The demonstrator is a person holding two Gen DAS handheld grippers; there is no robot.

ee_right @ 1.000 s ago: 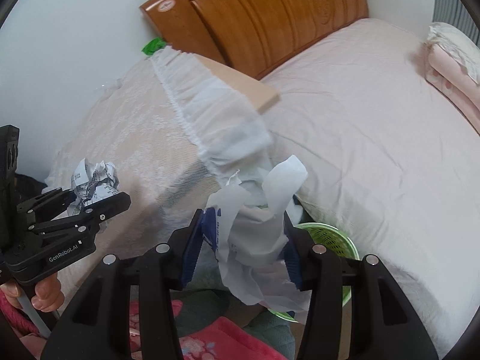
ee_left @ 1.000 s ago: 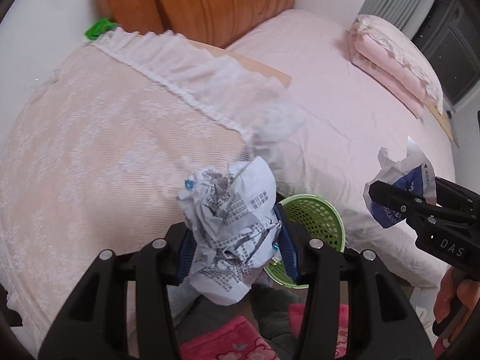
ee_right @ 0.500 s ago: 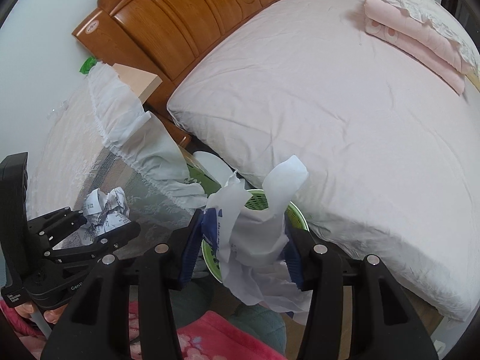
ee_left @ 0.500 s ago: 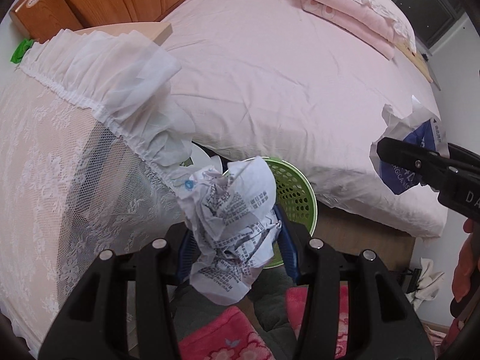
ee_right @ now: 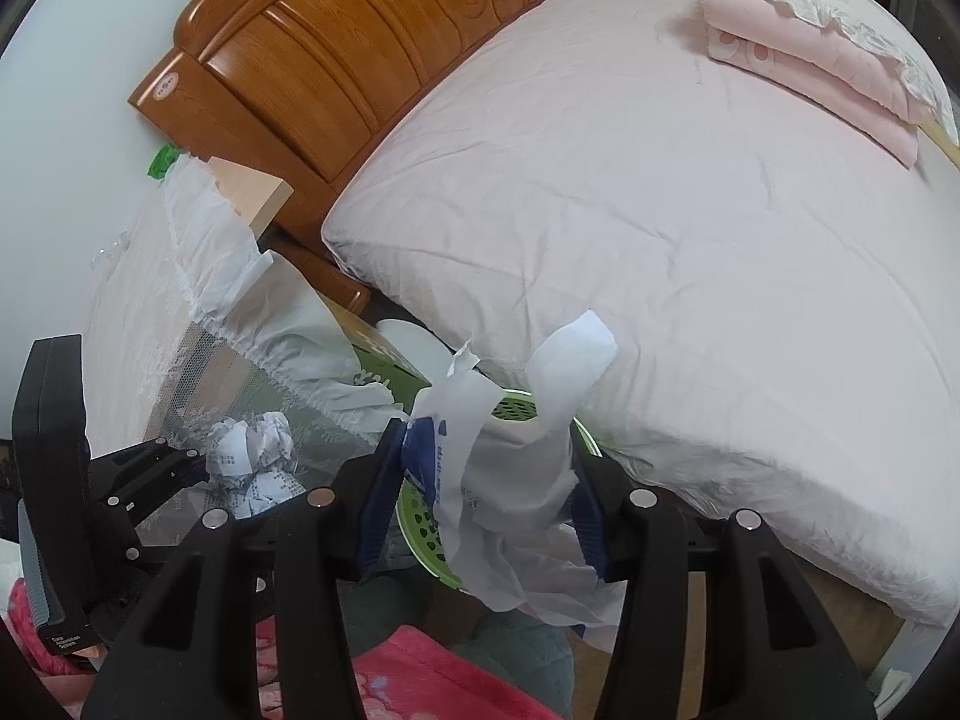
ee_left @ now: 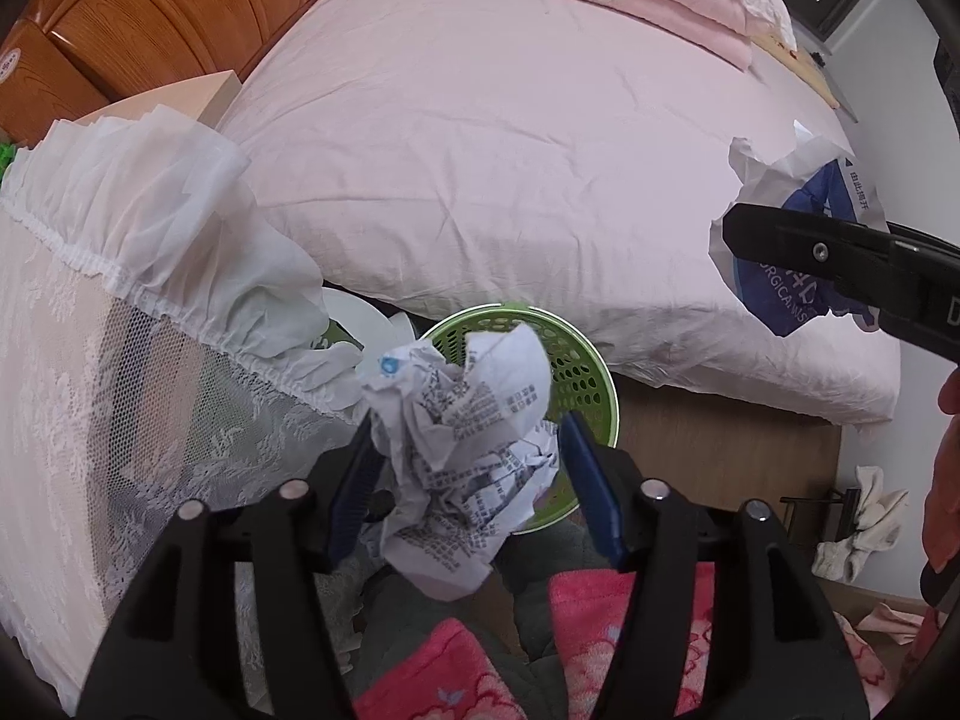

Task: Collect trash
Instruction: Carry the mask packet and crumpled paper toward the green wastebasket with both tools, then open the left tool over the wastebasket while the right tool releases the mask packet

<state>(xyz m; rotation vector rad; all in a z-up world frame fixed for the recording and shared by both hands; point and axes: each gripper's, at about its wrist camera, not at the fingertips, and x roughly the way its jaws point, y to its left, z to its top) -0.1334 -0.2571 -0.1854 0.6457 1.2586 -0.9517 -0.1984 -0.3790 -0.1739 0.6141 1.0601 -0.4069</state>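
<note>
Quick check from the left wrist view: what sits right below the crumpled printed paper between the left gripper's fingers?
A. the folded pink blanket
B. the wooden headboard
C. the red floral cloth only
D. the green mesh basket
D: the crumpled printed paper hangs over the green mesh basket beside the bed, with the left gripper opening around it.

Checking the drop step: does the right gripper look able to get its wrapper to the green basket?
Probably yes. The right gripper holds the wrapper above the green basket, nothing between; the left gripper sits off to its side.
</note>
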